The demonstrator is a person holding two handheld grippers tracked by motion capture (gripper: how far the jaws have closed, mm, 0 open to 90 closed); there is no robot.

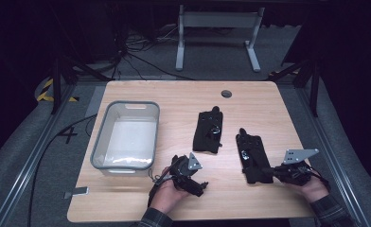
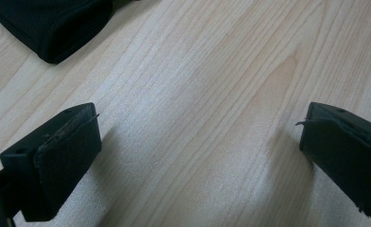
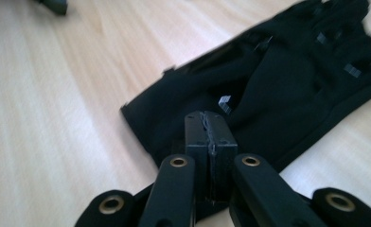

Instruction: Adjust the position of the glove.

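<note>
Start at the left edge of the worktop [image 1: 127,198]: the grey bin [image 1: 100,142] sits there, long axis running from near edge to far edge, with what looks like a clear bag lying in its bottom. Your left gripper [image 1: 200,185] hovers near the front edge, just off the bin's near right corner, with its jaws spread wide over bare wood and nothing between them. In the left gripper view you see that gap plainly, and a rounded black fabric end [image 2: 56,23] lies ahead and to the left of the jaws, apart from them.

Toward the middle lies the far glove [image 1: 208,131], its long axis pointing near to far and leaning slightly right, untouched. It sits well beyond your left gripper.

Right of it lies the near glove [image 1: 252,156], cuff toward the front edge, fingers toward the far edge. Your right gripper [image 1: 269,171] is at that cuff, coming in from the right. In the right gripper view the jaws stand pressed together on the cuff edge [image 3: 174,118], so you appear to have the fabric pinched. The bin then lies to your left across the worktop, past the other glove.
</note>
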